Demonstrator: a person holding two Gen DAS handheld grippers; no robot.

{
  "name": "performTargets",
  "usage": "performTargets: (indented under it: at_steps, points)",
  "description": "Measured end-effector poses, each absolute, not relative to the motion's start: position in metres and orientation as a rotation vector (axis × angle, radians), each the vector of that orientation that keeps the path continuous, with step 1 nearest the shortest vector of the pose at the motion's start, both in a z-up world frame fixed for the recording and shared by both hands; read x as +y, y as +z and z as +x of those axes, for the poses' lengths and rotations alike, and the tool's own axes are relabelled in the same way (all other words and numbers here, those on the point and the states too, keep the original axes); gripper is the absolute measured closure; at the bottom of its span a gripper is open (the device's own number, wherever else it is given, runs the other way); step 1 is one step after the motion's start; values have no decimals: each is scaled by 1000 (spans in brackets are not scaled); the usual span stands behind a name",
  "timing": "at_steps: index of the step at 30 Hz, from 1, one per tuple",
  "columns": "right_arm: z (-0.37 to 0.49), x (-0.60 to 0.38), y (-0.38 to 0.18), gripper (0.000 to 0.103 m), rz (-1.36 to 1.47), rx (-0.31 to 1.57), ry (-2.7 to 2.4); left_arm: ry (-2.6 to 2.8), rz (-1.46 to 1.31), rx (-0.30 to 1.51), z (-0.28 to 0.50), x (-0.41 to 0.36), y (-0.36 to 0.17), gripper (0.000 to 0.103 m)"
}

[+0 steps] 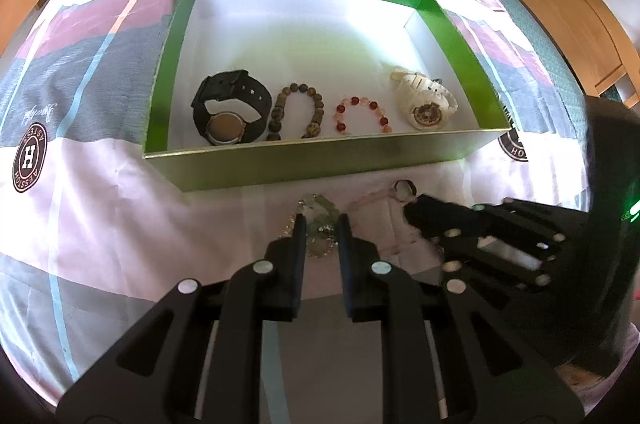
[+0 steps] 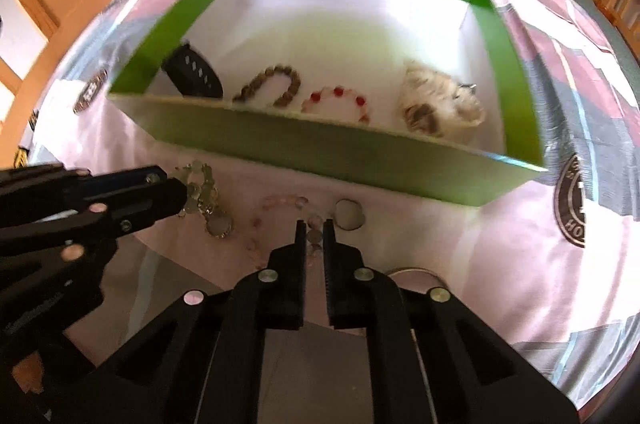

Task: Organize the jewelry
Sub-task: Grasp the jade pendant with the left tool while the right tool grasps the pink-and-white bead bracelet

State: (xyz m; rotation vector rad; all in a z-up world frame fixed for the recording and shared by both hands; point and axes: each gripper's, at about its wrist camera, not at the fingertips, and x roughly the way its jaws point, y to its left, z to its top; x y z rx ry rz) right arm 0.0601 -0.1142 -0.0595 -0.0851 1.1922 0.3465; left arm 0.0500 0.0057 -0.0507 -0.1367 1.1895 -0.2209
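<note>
Black and ribbed, your right claw [image 2: 315,230] is clamped on a pale pink bead bracelet [image 2: 280,205], whose string trails across the bedsheet [image 2: 460,264] to the left. Just beside its fingertips lies a small round ring [image 2: 349,215]. Your left claw [image 1: 321,224] is pinched on a cluster of pale green, glassy beads [image 1: 318,208] with a round pendant; motion blur leaves the exact hold hard to make out.

Beyond both claws sits a shallow rectangular green box [image 1: 320,168] with a white floor. Along its near wall, left to right, lie a black watch [image 1: 228,112] with a rubbery strap, a brown bead bracelet [image 1: 298,112] with mottled beads, a red-and-clear bead bracelet [image 1: 362,114] and a cream watch [image 1: 424,98]. In the right wrist view the near wall cuts off the black watch's face.

A curved metal rim [image 2: 412,271] behind the right claw is mostly hidden.
</note>
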Motion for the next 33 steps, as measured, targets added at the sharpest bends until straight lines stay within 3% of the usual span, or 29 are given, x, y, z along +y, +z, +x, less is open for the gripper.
performTargets:
  at_steps: [5, 20, 33]
  points:
    - [59, -133, -38, 95, -35, 1150, 349, -249, -150, 1142, 43, 9, -35, 87]
    - [56, -133, -47, 95, -18, 1178, 352, -266, -124, 1138, 44, 0, -36, 87]
    - [58, -146, -63, 95, -7, 1236, 310, -245, -47, 1237, 63, -32, -79, 72]
